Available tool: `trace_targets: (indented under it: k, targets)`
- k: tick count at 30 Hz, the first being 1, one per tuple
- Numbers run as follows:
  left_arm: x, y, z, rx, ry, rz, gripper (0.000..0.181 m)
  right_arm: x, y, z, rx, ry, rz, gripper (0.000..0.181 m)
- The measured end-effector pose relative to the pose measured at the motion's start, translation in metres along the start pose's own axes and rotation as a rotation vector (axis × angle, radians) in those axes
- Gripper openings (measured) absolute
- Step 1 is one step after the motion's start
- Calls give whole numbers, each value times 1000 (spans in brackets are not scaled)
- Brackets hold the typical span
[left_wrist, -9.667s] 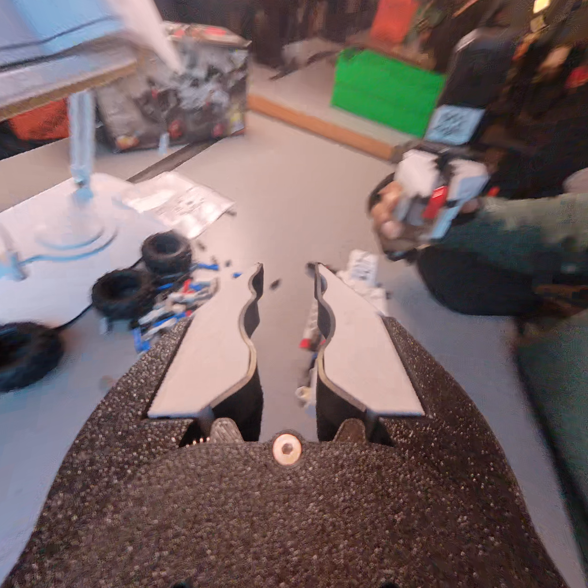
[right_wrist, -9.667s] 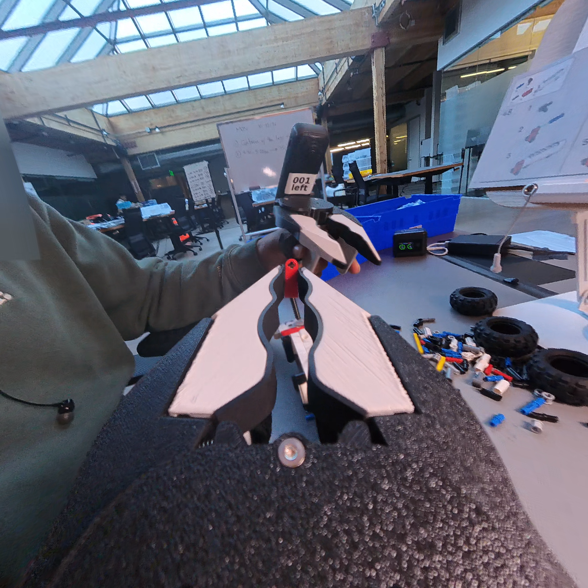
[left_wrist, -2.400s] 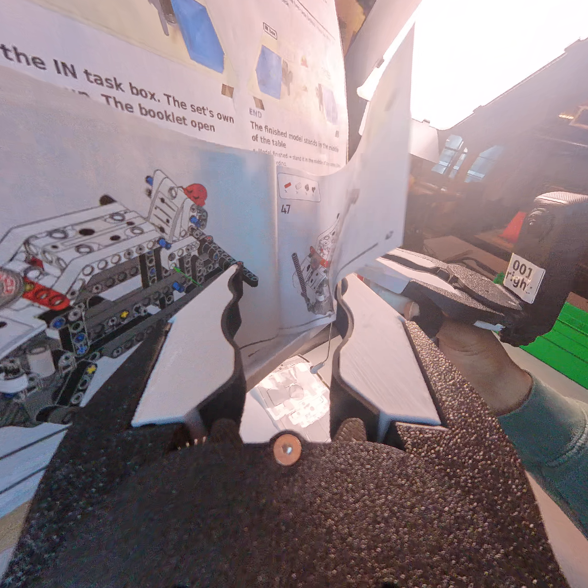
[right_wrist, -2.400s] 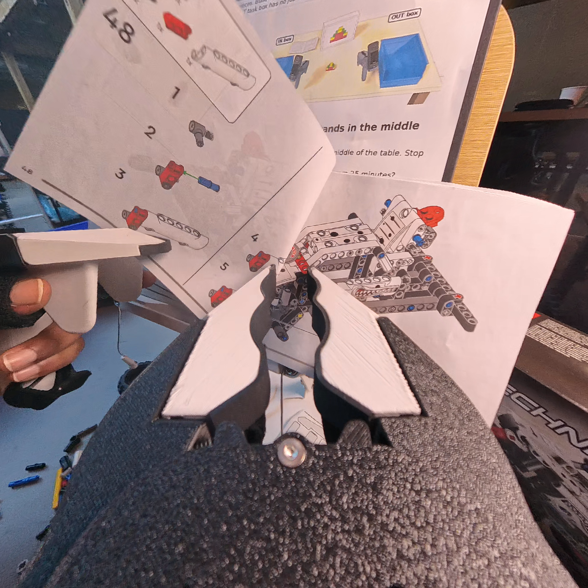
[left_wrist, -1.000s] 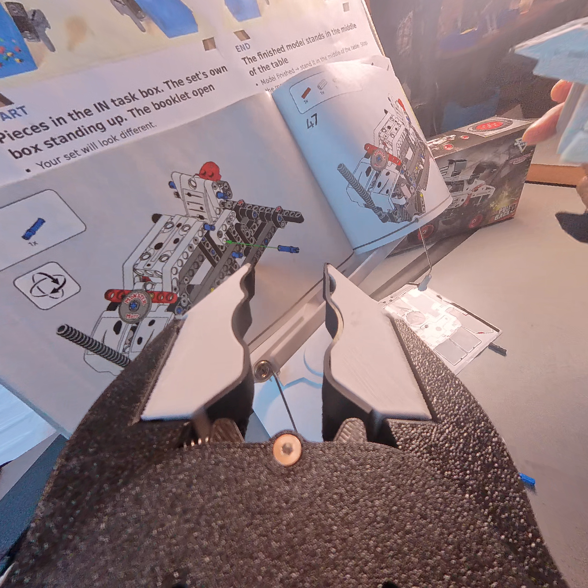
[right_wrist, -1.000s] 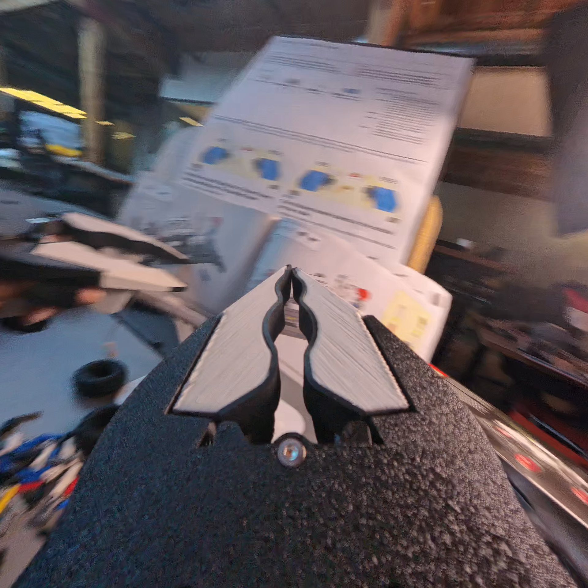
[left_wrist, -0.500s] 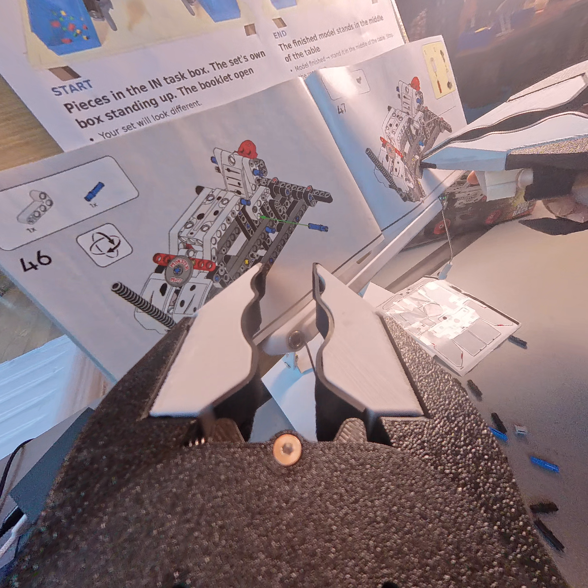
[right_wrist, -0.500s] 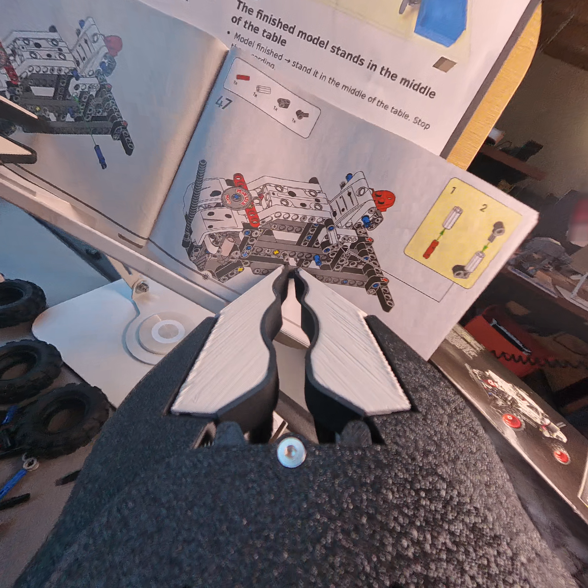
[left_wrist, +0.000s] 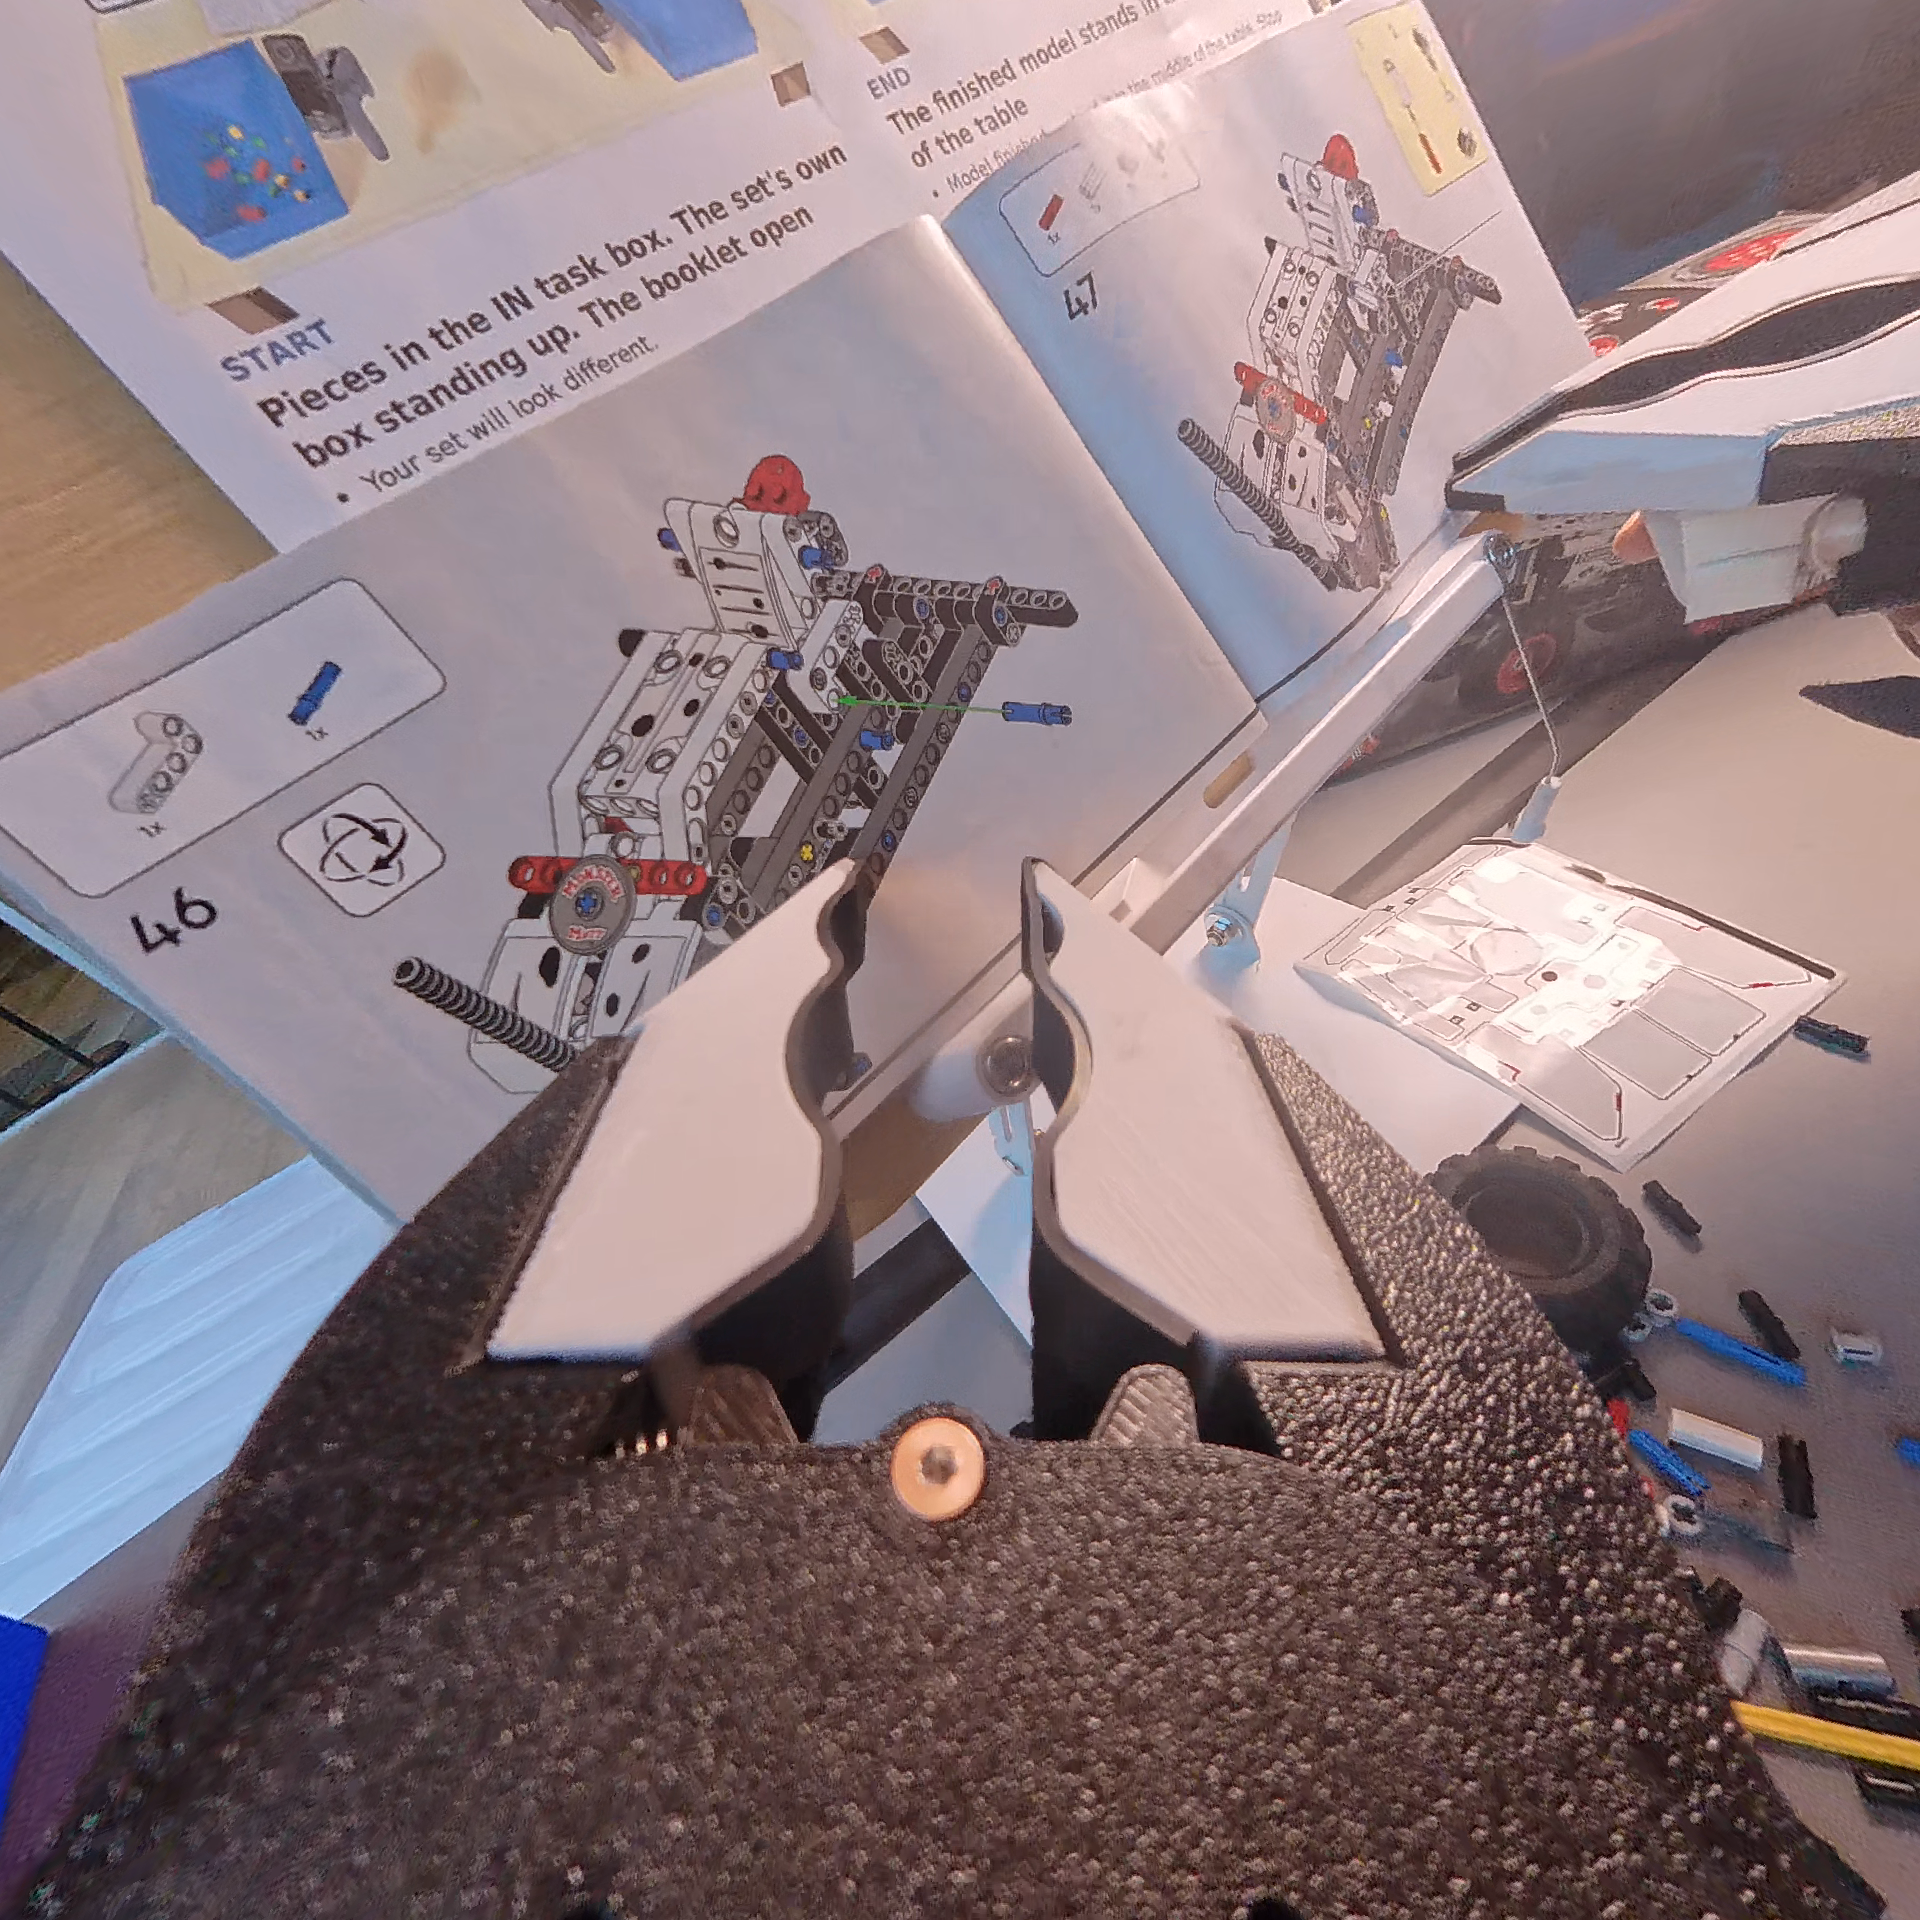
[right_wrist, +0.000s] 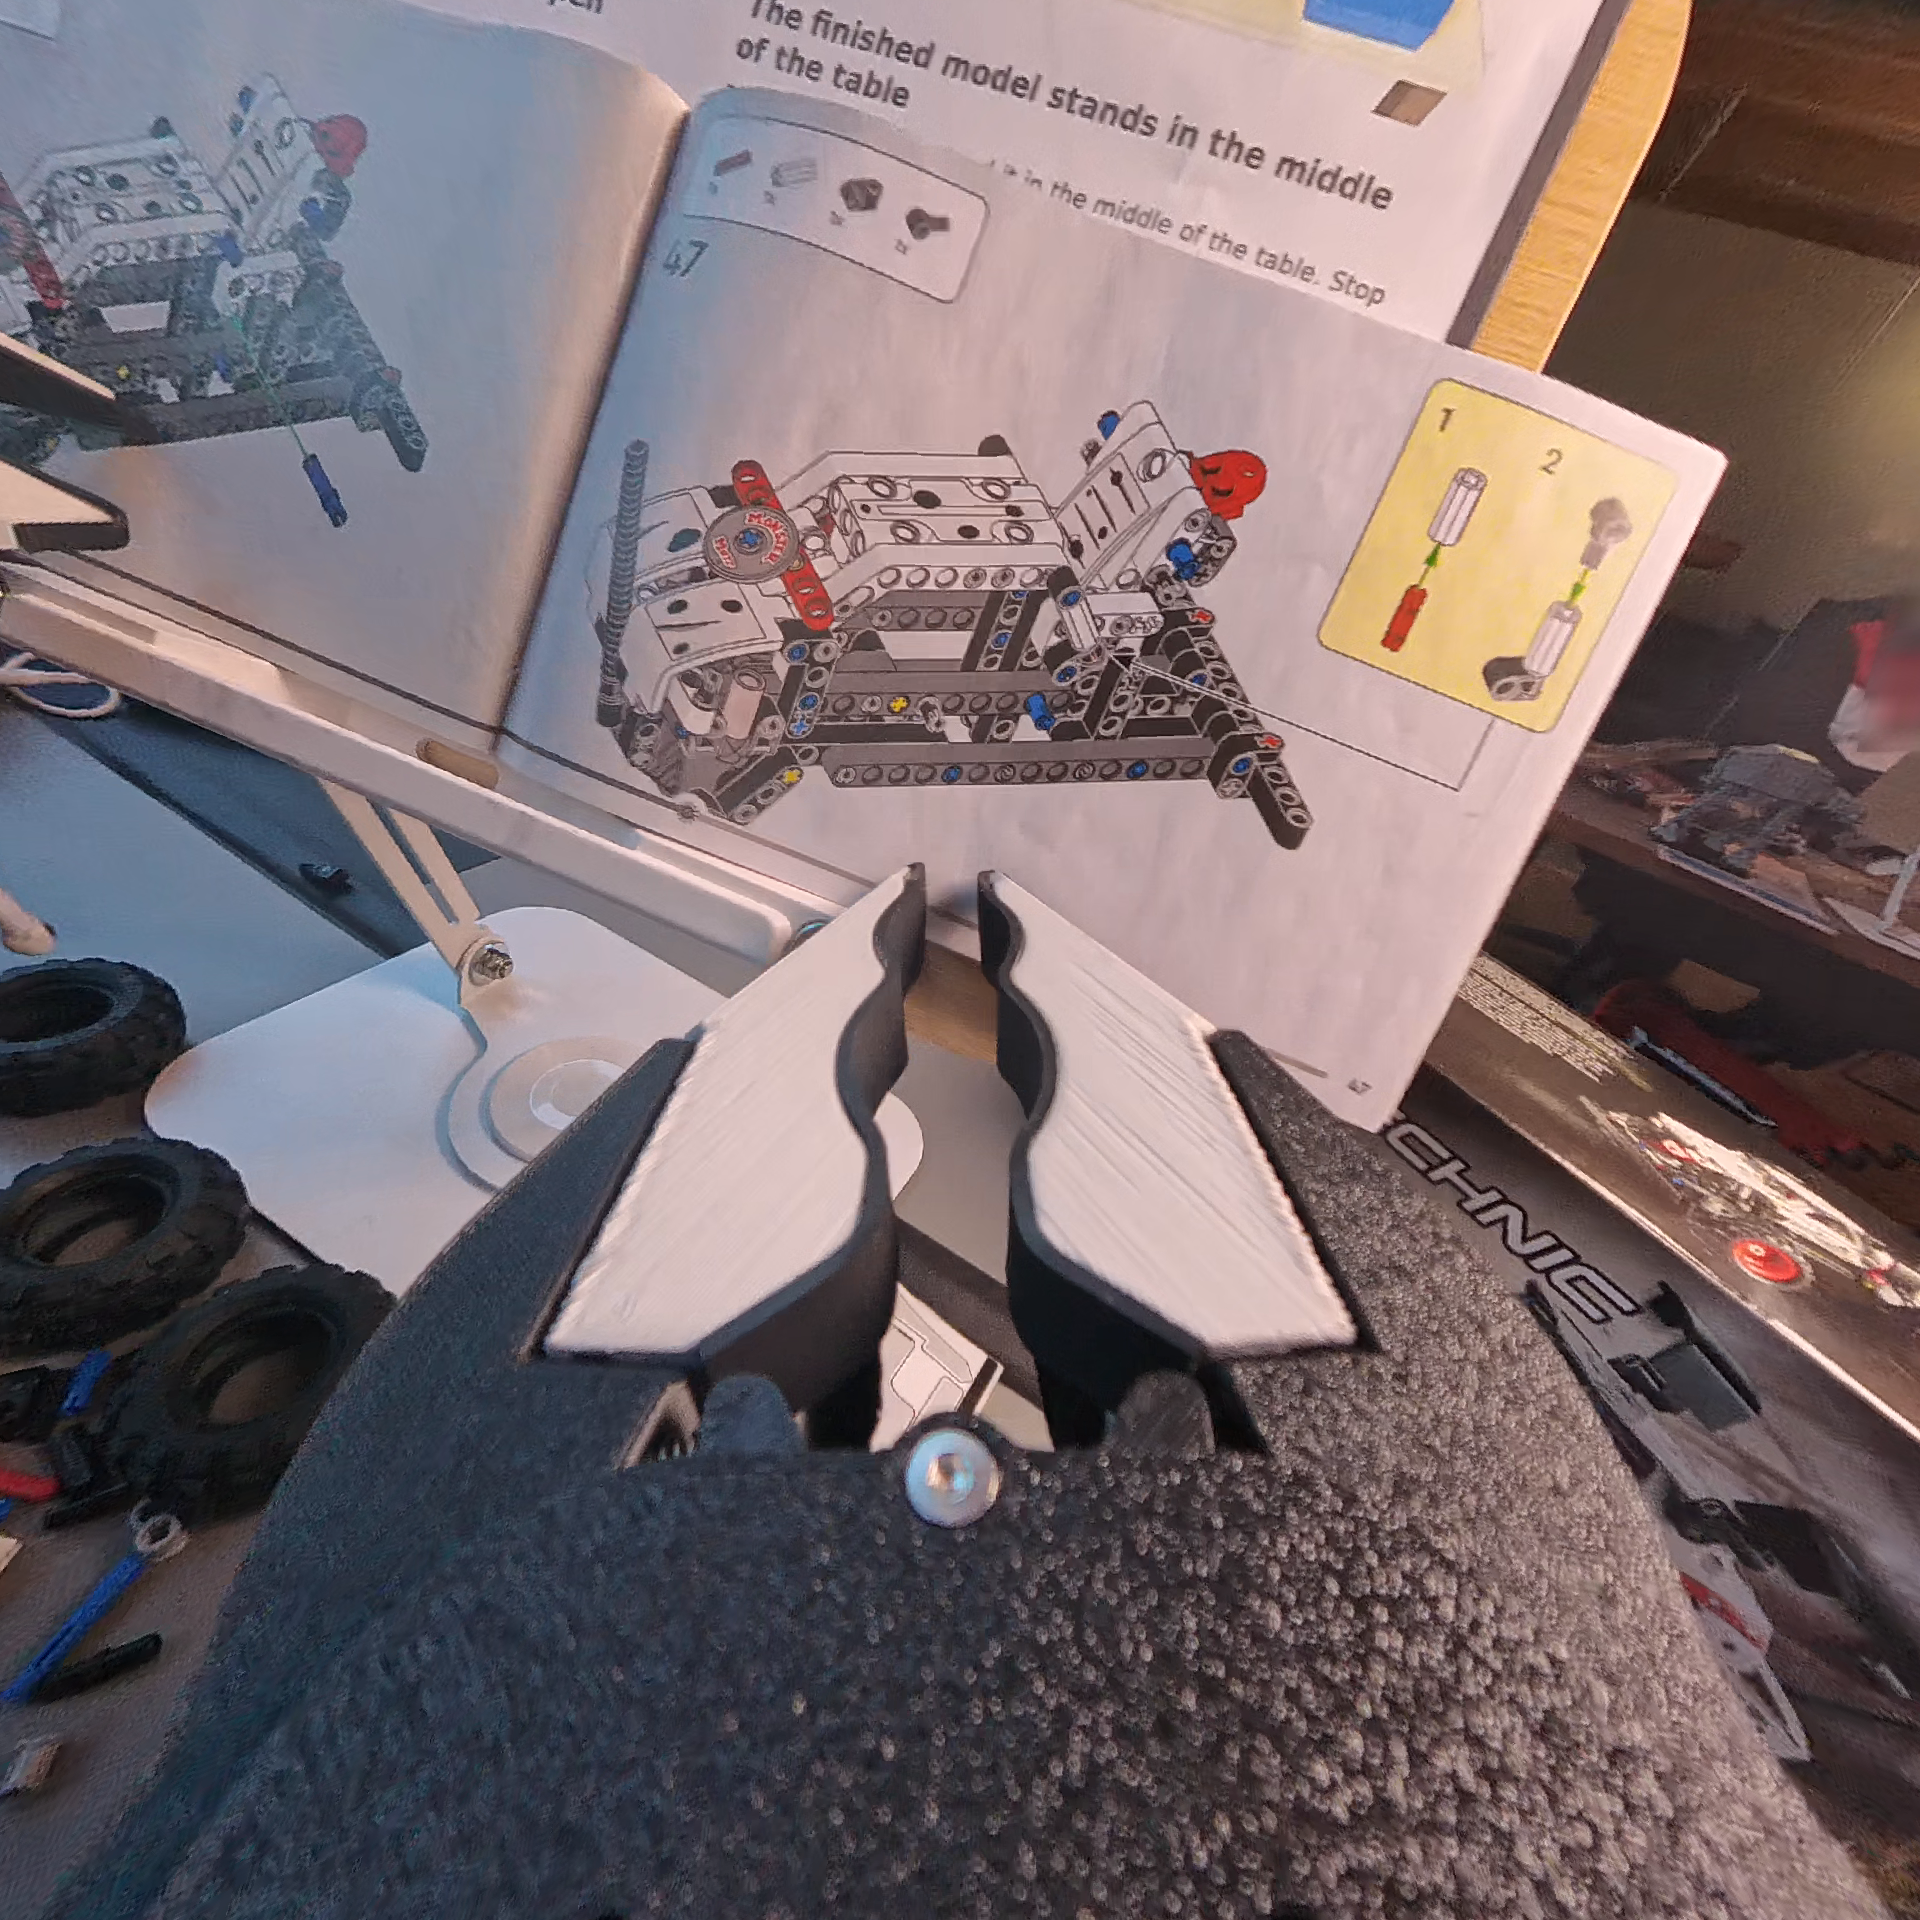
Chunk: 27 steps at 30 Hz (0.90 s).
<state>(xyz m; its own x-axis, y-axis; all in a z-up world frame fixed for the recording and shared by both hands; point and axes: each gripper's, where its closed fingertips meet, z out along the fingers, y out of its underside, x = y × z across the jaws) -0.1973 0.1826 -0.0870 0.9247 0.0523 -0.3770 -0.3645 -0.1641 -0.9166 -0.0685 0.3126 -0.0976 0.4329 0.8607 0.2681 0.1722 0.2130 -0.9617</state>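
White booklet (right_wrist: 1039, 852) propped open on stand (right_wrist: 312, 1091) — both tools empty, parted.

- A grey tabletop (left_wrist: 1714, 748) takes warm, orange-tinted light, with glare on its far part.
- A pale wooden board (right_wrist: 1590, 177) stands upright at the back.
- Right of it the room is dim, with a dark wooden shelf (right_wrist: 1704, 883) carrying blurred clutter.
- At the far left, a window-like grid (left_wrist: 52, 1049) shows low down.
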Motion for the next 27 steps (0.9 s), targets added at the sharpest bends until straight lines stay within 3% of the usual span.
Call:
trace_targets:
  k: [3,6,9,12,13,15,18,27]
  targets:
    - [0,-6,-4,6,-5,-7,44,8,-1,-9,11,1,31,15]
    - [-2,-13,-13,35,-16,-29,45,29,-2,-19,44,66,61,26]
    - [-11,-10,-21,36,-60,-41,44,56,3,-22,58,107,170,58]
    - [-22,-2,-22,19,-92,-34,44,66,20,-5,-14,22,295,95]
    - [-25,2,-20,8,-98,-32,44,62,26,2,-39,-32,330,98]
    - [-29,5,-18,12,-102,-22,41,52,26,11,-34,-144,417,97]
    - [-32,7,-16,17,-112,15,40,30,19,13,-4,-325,520,57]
    - [-45,14,-12,-9,-125,21,41,20,15,-9,137,-358,623,36]
